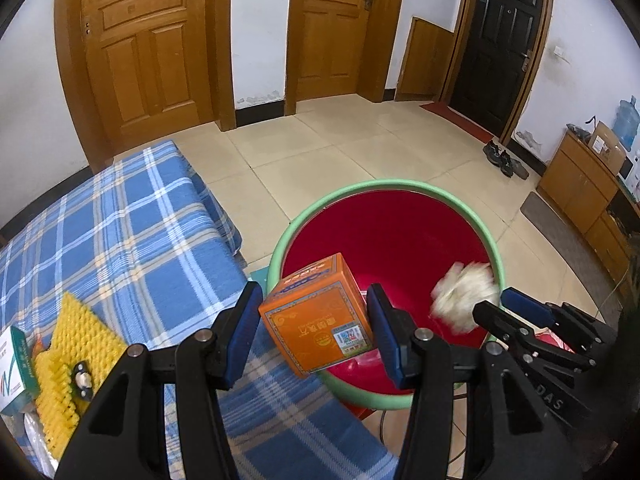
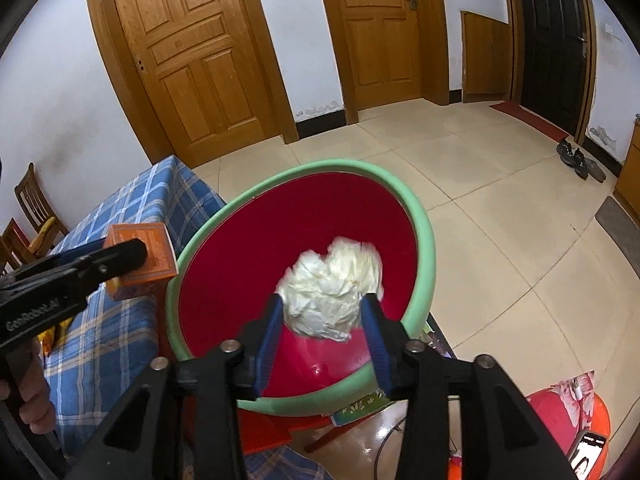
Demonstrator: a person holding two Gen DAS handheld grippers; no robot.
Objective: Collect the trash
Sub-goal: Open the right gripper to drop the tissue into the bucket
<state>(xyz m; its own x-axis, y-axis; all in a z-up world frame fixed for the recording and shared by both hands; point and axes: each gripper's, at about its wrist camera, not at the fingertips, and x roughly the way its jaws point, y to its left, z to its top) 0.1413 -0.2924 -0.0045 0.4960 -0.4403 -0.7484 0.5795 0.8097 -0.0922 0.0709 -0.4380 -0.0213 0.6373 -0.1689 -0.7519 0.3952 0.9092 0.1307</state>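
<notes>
My left gripper (image 1: 314, 322) is shut on an orange box (image 1: 318, 316) and holds it over the near left rim of a red basin with a green rim (image 1: 384, 188). My right gripper (image 2: 324, 318) is shut on a crumpled white paper ball (image 2: 332, 290) and holds it above the inside of the basin (image 2: 296, 172). The right gripper with the ball (image 1: 466, 298) also shows at the right of the left wrist view. The left gripper with the box (image 2: 154, 258) shows at the left of the right wrist view.
A blue plaid cloth (image 1: 120, 236) covers the table at the left. On it lie a yellow spiky mat (image 1: 72, 356) and a white-green box (image 1: 14, 368). Tiled floor, wooden doors (image 1: 140, 40) and shoes (image 1: 504, 158) lie beyond. A red stool (image 2: 568, 416) stands at lower right.
</notes>
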